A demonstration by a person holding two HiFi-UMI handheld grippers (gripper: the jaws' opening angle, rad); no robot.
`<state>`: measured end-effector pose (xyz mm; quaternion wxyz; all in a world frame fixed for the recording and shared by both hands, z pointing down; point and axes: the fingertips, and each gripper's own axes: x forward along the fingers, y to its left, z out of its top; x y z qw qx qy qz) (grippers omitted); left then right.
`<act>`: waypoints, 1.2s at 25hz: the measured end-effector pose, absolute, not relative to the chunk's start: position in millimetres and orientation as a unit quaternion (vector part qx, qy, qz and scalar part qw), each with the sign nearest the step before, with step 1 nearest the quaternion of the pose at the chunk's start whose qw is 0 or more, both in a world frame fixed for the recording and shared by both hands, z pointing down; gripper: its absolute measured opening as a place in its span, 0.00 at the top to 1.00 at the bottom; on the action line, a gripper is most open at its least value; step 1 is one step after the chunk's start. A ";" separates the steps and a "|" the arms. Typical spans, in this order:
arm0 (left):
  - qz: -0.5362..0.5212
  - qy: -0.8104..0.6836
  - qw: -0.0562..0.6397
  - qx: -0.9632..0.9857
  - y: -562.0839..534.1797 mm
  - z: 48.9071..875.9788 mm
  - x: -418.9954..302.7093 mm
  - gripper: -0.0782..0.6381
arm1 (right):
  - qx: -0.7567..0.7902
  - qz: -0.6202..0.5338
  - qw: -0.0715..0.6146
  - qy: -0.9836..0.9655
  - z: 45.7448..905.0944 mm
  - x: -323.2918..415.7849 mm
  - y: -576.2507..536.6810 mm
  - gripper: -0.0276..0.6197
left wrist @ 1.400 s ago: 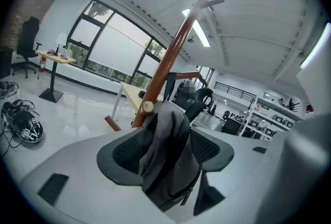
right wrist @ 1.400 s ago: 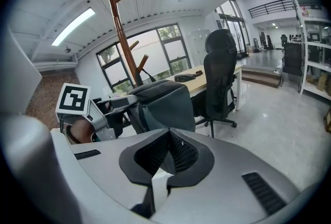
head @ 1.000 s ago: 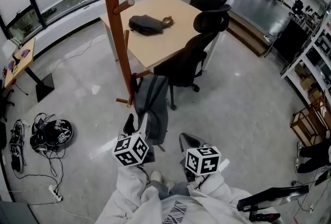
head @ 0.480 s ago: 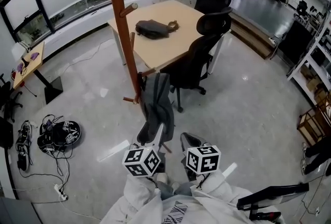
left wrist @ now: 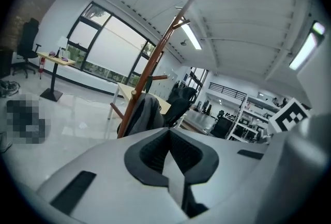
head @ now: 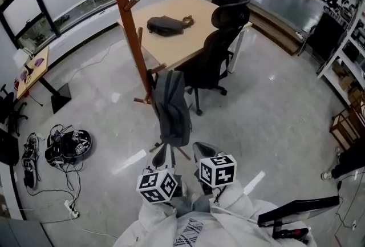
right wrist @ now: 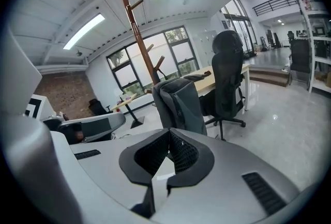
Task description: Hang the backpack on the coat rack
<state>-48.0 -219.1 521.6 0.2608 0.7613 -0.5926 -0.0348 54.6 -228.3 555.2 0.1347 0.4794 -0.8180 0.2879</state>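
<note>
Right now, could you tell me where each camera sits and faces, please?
Head view: on the head, steeply down at the backpack on the coat rack; left claw, right claw, sleeves show.
Left gripper view: on left claw, facing the coat rack; shut jaws show.
Right gripper view: on right claw, facing the backpack; shut jaws show.
All share the backpack.

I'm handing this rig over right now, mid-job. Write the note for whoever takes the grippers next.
Left gripper: shut, empty, short of the backpack.
Right gripper: shut, empty, beside the left one.
Backpack: hangs from a low peg of the coat rack, next to the office chair; neither gripper touches it.
Done: the backpack appears hung.
Left: check that it sits steady on the peg; nothing else seems pending.
Also there: a dark bag lies on the table.
</note>
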 end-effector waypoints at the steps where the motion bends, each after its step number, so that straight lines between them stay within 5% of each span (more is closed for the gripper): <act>1: -0.034 -0.591 0.263 0.762 -217.7 521.0 -47.5 0.89 | 0.478 0.285 0.136 -0.820 554.6 53.0 -227.5 0.94; 30: 0.033 -0.523 0.237 0.818 -197.1 495.7 -61.8 0.89 | 0.527 0.268 0.113 -0.798 537.5 -4.4 -189.8 0.94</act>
